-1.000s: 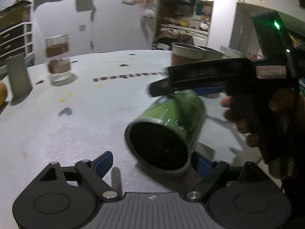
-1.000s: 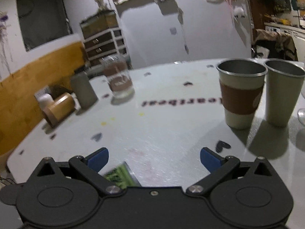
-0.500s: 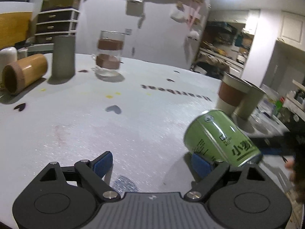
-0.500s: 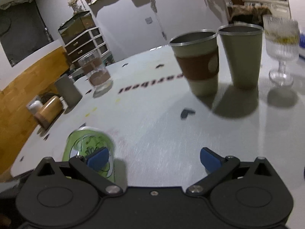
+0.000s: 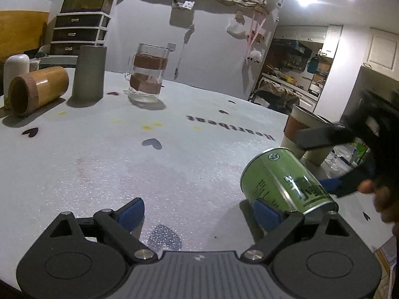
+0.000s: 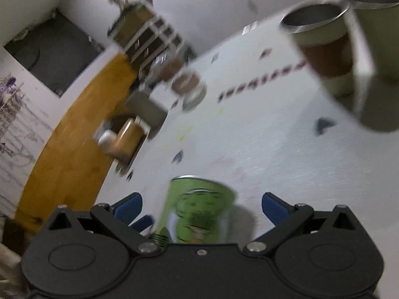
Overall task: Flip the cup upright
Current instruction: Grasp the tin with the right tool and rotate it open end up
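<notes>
White foam tabletop is slick: green cup lies tilted at near right, touching my left gripper's right pad, both my left and right gripper jaws spread wide, unclamped, so a nudge could roll it into the far-right tumblers.

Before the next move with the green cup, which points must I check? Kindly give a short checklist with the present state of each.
1. Green cup upright: not ok, tilted.
2. Right gripper around the cup: ok, the cup lies between its fingers.
3. Right gripper shut on it: not ok, fingers apart.
4. Left gripper free of the cup: cannot tell; its right finger is against it.
5. Sleeved cup clear of the path: cannot tell.
</notes>
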